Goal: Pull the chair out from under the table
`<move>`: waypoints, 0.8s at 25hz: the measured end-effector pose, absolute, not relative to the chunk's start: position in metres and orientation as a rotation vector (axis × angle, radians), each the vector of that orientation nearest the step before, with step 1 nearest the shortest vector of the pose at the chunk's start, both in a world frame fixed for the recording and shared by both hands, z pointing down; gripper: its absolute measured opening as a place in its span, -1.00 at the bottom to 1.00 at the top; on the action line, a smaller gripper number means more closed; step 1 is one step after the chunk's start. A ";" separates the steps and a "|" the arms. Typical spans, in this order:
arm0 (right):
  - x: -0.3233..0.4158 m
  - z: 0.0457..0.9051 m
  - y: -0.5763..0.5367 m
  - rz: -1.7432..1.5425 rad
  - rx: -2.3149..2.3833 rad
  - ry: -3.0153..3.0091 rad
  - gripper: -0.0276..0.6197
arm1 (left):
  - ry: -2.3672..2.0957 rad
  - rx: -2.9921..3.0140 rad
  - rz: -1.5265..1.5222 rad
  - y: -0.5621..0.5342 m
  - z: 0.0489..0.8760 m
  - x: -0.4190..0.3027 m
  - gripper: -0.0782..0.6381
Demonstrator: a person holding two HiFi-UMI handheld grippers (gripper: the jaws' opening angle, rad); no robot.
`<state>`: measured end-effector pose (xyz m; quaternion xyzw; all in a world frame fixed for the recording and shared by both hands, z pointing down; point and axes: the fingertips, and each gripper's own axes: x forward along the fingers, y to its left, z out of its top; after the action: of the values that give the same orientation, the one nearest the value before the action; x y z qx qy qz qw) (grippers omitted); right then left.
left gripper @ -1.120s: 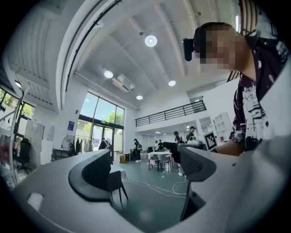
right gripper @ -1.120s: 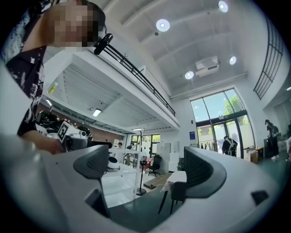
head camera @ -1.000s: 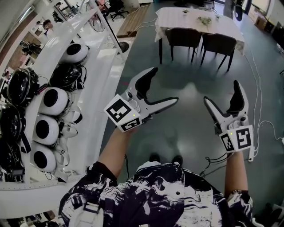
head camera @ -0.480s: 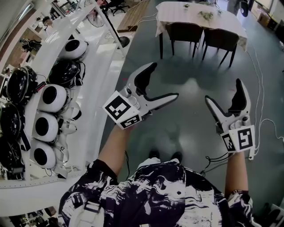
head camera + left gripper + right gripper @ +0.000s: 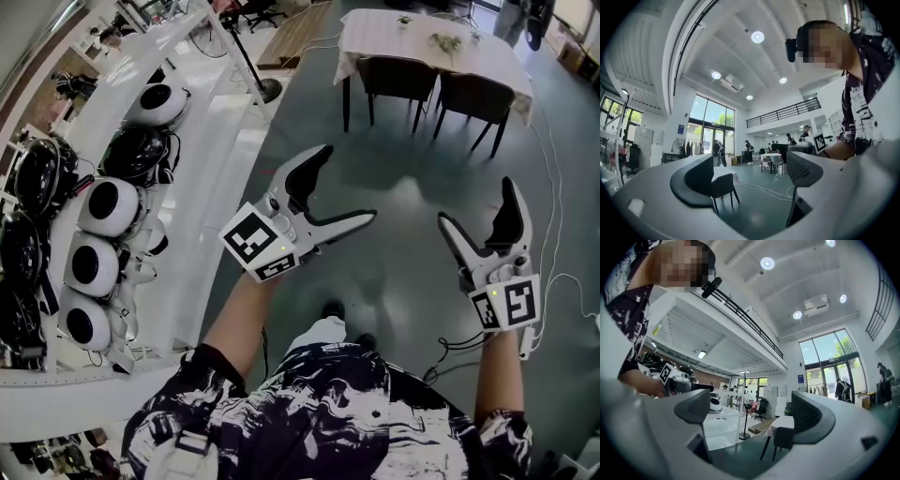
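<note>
Left gripper [image 5: 347, 184]: jaws spread wide, nothing between them. Held in the air over the floor, left of centre in the head view.
Right gripper [image 5: 476, 202]: jaws spread wide, nothing between them. Held in the air about level with the left gripper and well apart from it.
Table [image 5: 375, 30]: covered with a white cloth, standing at the far end of the floor, ahead of both grippers.
Chairs: two dark chairs, left chair [image 5: 392, 77] and right chair [image 5: 480, 94], side by side at the table's near edge. Seats are tucked under the cloth, backs face the person. Which one the task means cannot be told.
Gripper-to-chair relation: both grippers well apart from both chairs, no contact.
Floor [image 5: 398, 169]: grey, with an open stretch between the person and the chair backs.
Left boundary: white counter [image 5: 220, 141] runs along the left side and carries round white-and-black units [image 5: 105, 206]. Its edge lies near the left forearm.
Far left: pole stand [image 5: 267, 91] with a round base, between the counter's end and the table.
Right boundary: cables [image 5: 547, 187] lie on the floor beside the right chair and run back towards the right gripper.
</note>
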<state>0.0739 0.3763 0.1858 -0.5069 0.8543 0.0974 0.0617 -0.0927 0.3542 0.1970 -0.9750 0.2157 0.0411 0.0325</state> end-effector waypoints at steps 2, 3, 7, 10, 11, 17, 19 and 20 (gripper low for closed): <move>0.074 0.188 0.355 0.296 -1.534 2.586 0.57 | 0.675 -3.001 0.128 0.333 0.199 -0.096 0.50; 0.073 0.189 0.343 0.298 -1.538 2.586 0.57 | 0.676 -3.000 0.134 0.320 0.200 -0.097 0.50; 0.064 0.195 0.286 0.324 -1.560 2.595 0.57 | 0.645 -2.994 0.175 0.259 0.206 -0.103 0.50; 0.057 0.191 0.237 0.348 -1.588 2.591 0.57 | 0.612 -2.993 0.208 0.205 0.207 -0.107 0.50; 0.055 0.189 0.219 0.355 -1.597 2.587 0.57 | 0.600 -2.993 0.210 0.187 0.206 -0.109 0.50; 0.050 0.174 0.128 0.384 -1.644 2.568 0.57 | 0.544 -3.011 0.216 0.094 0.202 -0.114 0.50; 0.051 0.173 0.107 0.384 -1.651 2.566 0.57 | 0.542 -3.017 0.225 0.072 0.201 -0.112 0.50; 0.051 0.174 0.098 0.384 -1.655 2.568 0.57 | 0.537 -3.021 0.226 0.063 0.202 -0.111 0.50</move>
<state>0.0514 0.0976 0.1737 -0.5373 0.8336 0.1246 0.0310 -0.1108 0.0633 0.2019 -0.9814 0.1743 0.0734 0.0326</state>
